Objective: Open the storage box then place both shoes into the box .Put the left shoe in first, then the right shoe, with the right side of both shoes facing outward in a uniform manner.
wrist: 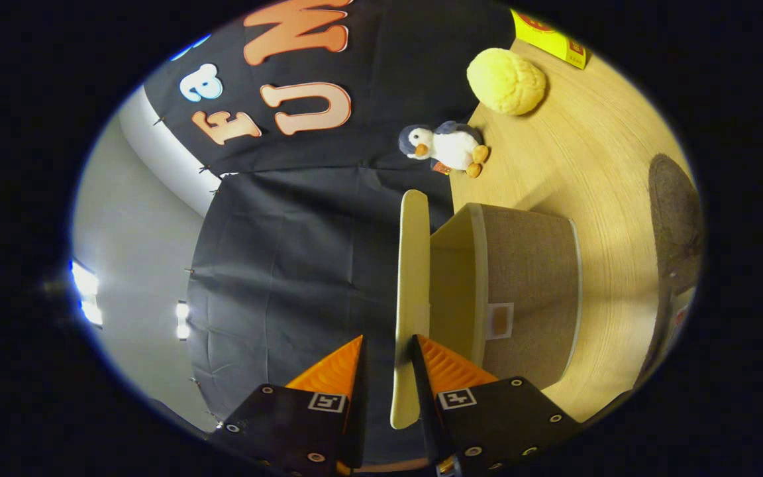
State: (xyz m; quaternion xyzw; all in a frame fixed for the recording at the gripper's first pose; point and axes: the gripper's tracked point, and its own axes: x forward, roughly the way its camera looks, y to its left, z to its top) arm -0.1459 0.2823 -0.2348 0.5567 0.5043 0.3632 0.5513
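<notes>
The view is rolled sideways, so the wooden table (593, 152) runs up one side. On it stands a brown fabric storage box (527, 285) with a cream inside. Its cream lid (413, 265) is swung up and away from the box mouth, seen edge-on. The lid's edge lies between the fingers of my gripper (388, 341). One finger is against the lid on the box side. The other finger stands a small gap off it, so the gripper is open around the lid. A dark grey shoe (676, 218) lies on the table beyond the box, partly cut off.
A toy penguin (448, 147) lies at the table's edge by the black cloth wall, past the box. Farther along are a round yellow plush (506, 81) and a yellow carton (550, 36). Bare wood lies between the box and the shoe.
</notes>
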